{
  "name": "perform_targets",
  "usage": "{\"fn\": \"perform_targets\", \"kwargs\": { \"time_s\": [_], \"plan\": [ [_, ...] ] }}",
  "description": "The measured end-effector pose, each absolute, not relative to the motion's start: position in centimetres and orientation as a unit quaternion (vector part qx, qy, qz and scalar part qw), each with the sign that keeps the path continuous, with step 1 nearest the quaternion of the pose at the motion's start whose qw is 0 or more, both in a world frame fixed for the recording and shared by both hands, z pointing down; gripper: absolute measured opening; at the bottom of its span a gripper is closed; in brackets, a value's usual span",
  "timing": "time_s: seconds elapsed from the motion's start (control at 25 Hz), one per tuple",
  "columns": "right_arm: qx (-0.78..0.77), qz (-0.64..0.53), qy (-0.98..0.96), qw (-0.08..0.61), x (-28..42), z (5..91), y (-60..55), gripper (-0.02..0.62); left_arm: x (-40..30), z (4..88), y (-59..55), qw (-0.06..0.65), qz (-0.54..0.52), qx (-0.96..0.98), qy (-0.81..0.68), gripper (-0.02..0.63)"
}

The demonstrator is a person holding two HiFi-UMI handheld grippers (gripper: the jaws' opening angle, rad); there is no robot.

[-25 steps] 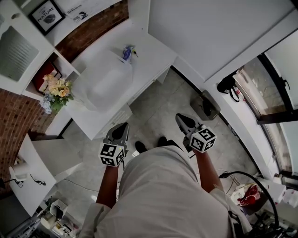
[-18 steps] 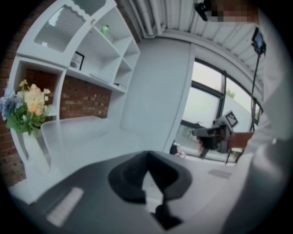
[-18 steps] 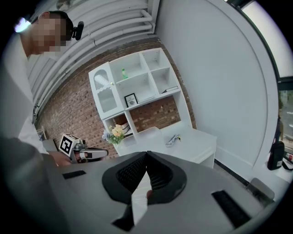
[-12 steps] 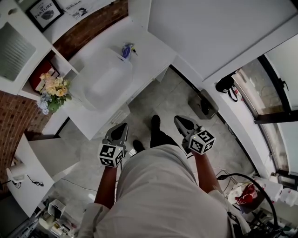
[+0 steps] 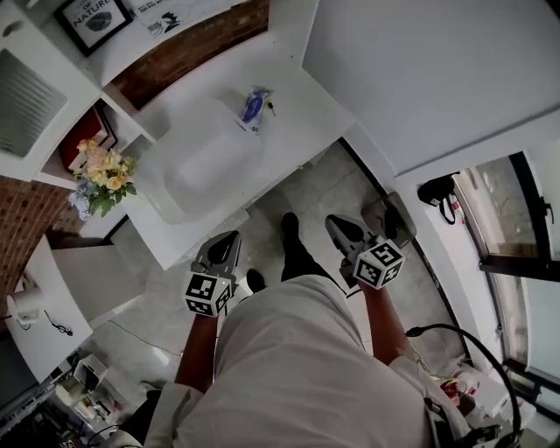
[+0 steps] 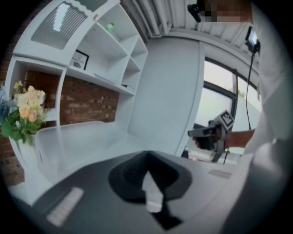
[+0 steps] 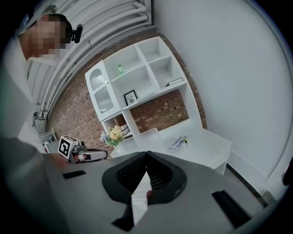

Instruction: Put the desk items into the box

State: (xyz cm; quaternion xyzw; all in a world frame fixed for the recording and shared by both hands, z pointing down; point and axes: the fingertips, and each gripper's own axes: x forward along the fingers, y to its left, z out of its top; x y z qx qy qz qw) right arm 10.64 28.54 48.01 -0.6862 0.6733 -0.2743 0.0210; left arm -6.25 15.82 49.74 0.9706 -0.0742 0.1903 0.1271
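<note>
White desk (image 5: 302, 122) along a brick wall (image 5: 188, 48), white shelving with a framed picture (image 5: 94, 17), flowers (image 5: 101, 179) at the desk's left end, grey tiled floor (image 5: 328, 192), window (image 5: 516, 219) on the right. Clear plastic box (image 5: 201, 166) on the desk, looks empty. Desk items (image 5: 254, 107), a small blue-and-white bundle, lie on the desktop just beside the box's far corner, outside it. Left gripper (image 5: 229, 238) and right gripper (image 5: 338, 222) are held over the floor short of the desk, both with jaws together and nothing between them. Versus a second ago: the person has stepped toward the desk, one shoe (image 5: 290, 224) now ahead of the other, desk and box nearer; jaws unchanged.
</note>
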Motion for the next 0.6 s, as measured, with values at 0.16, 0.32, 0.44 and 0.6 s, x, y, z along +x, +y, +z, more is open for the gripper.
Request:
{"fn": "perform_targets", "kwargs": {
  "time_s": [0.16,0.32,0.44,0.6],
  "plan": [
    [-0.668,-0.284,0.688,0.021,13.8,48.7,25.7,0.002,-3.5,49.8,14.3,0.13,0.193,0.968,-0.09,0.003],
    [-0.654,-0.292,0.697,0.027,16.5,49.5,22.9,0.002,-1.2,50.2,12.6,0.135,0.197,0.965,-0.107,0.003],
    [-0.638,-0.3,0.708,0.025,18.4,49.9,20.8,0.002,0.4,50.2,11.3,0.139,0.197,0.962,-0.125,0.003],
    [-0.612,-0.31,0.727,0.011,21.1,50.6,17.9,0.002,2.3,50.5,9.3,0.146,0.198,0.957,-0.156,0.003]
  ]
}}
